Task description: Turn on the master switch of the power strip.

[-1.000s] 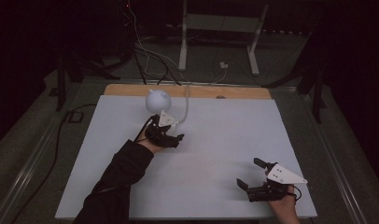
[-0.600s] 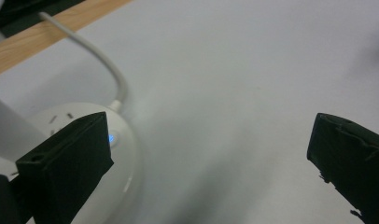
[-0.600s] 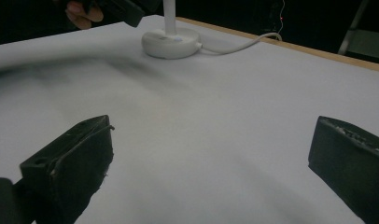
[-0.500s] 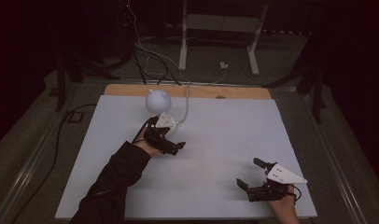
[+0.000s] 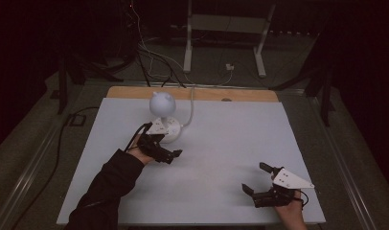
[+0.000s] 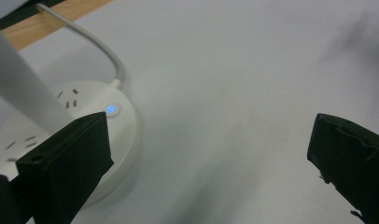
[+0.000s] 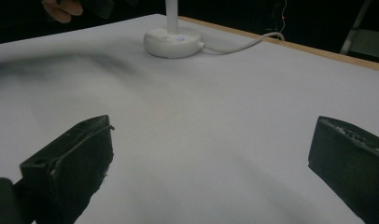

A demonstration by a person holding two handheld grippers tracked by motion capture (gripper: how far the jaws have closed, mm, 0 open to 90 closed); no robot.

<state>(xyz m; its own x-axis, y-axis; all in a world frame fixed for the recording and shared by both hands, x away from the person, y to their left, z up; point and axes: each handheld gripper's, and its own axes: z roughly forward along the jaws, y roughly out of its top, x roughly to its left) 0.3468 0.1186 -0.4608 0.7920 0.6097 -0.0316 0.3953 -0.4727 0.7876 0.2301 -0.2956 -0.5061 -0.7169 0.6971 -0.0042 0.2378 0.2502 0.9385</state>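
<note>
The left tongs point(image 5: 167, 154), spread wide, are hovering at the lamp base's point(image 6: 85, 140) 5 o'clock; a careless sweep risks toppling the lamp. The right tongs point(image 5: 256, 184) are idling, also spread.

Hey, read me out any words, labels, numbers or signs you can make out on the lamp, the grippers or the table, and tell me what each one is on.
No readable words, brands or numbers.
Lamp base: a small lit blue button with a mark too small to read, and short dark slot marks, not letters.
Left gripper, right gripper and table: no text visible.
</note>
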